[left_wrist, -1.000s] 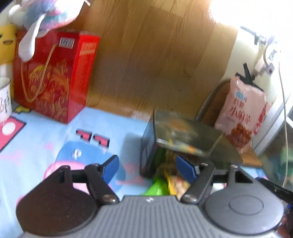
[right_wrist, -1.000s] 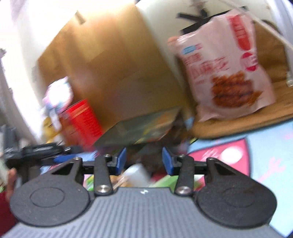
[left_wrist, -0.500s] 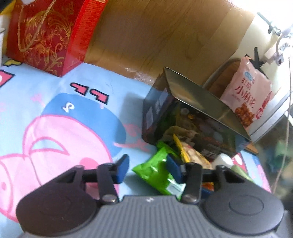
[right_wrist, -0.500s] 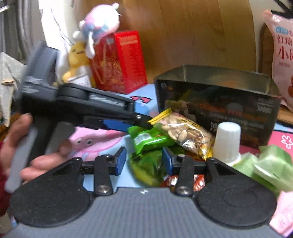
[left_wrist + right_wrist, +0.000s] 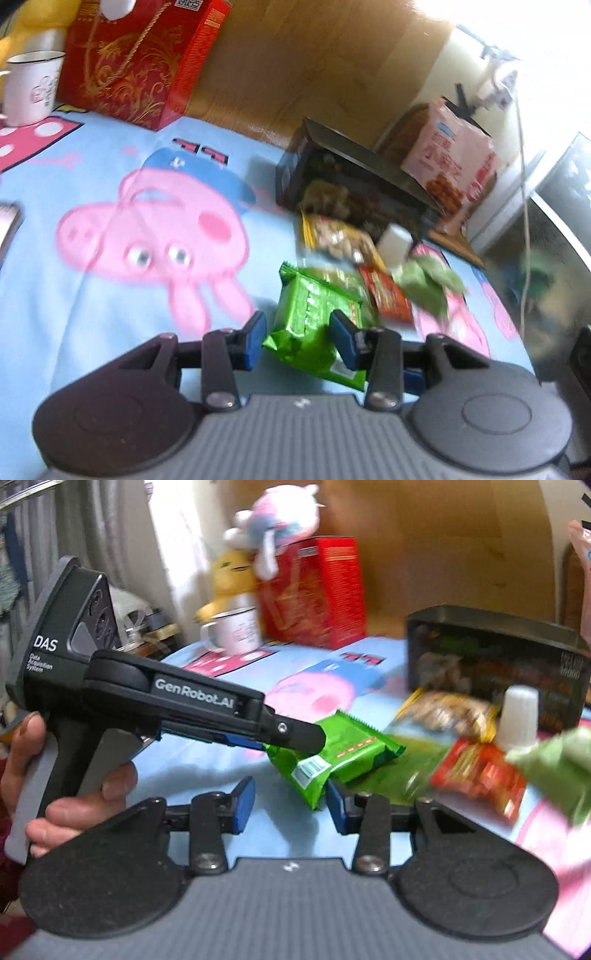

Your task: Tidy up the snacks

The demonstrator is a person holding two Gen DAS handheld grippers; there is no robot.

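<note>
A green snack packet (image 5: 310,314) lies tilted between my left gripper's (image 5: 299,332) blue pads, which are shut on its near end. From the right wrist view the left gripper (image 5: 295,738) reaches in from the left, a hand on its grip, its top finger lying over the green packet (image 5: 351,749). My right gripper (image 5: 291,797) is open just below that packet, holding nothing. Beyond stands an open black box (image 5: 354,173) with snacks in it. In front of the box lie a peanut packet (image 5: 332,236), a red packet (image 5: 388,295), pale green packets (image 5: 428,284) and a white capped bottle (image 5: 395,243).
A blue cartoon-pig cloth (image 5: 110,295) covers the table. At the back left stand a red gift box (image 5: 136,62) and a white mug (image 5: 31,85), with plush toys (image 5: 277,528) above them. A pink snack bag (image 5: 450,166) leans behind the black box, against a wooden wall.
My left gripper narrowed from wide open and came onto the green packet, drawing back from the black box. The right gripper swung away from the pink bag toward the pile, its gap unchanged.
</note>
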